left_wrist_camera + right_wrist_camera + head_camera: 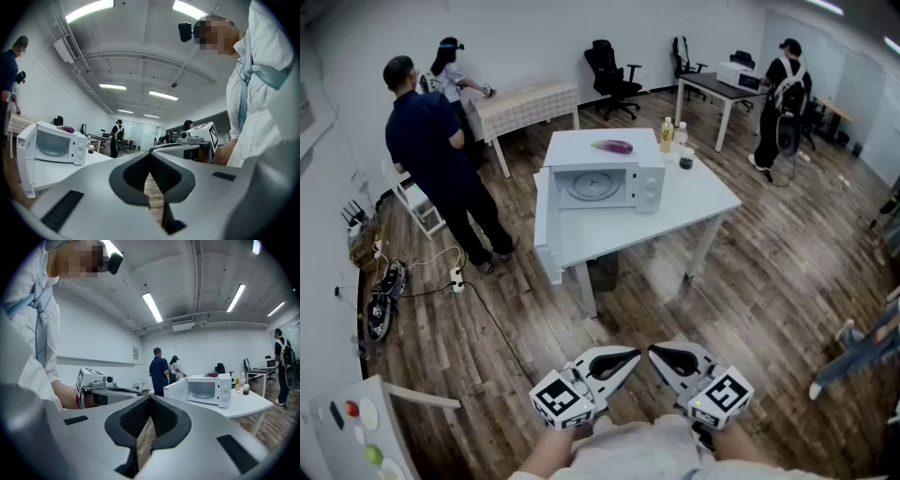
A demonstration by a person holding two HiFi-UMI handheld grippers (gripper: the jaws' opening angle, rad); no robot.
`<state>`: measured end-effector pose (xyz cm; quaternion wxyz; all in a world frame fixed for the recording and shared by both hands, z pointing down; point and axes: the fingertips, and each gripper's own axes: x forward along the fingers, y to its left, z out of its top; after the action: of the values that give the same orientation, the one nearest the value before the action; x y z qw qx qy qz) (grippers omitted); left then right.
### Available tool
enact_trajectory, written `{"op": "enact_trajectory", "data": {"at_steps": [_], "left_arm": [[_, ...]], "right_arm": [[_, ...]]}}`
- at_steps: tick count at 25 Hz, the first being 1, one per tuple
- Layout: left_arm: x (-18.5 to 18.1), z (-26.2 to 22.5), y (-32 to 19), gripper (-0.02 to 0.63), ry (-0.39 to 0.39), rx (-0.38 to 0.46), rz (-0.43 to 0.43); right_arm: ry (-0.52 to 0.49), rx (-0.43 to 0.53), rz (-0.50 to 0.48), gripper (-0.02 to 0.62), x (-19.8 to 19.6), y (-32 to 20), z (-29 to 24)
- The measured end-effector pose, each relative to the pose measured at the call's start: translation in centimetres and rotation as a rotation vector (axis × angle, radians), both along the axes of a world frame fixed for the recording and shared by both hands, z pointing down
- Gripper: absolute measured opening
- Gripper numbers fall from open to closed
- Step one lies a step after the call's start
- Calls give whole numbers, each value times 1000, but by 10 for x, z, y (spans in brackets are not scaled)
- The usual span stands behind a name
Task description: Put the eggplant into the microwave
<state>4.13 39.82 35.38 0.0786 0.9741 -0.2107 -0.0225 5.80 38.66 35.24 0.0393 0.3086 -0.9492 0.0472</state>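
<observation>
A purple eggplant lies on top of a white microwave that stands on a white table. The microwave's door hangs wide open to the left. Both grippers are held side by side low in the head view, well short of the table. My left gripper is shut and holds nothing, its tips meeting. My right gripper is shut and holds nothing too. The microwave with the eggplant shows far off in the left gripper view, and again as microwave and eggplant in the right gripper view.
Two bottles and a dark cup stand right of the microwave. A person in dark blue stands left of the table, another behind. A third person is at the back right. A power strip and cables lie on the floor.
</observation>
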Motion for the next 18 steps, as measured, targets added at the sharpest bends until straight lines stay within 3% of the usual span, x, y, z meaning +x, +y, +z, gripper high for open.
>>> {"op": "enact_trajectory", "data": {"at_steps": [18], "left_arm": [[7,-6,-14,2,24,19,-5]], "right_arm": [[-21,-7,-18,34,2,-11,-2]]}}
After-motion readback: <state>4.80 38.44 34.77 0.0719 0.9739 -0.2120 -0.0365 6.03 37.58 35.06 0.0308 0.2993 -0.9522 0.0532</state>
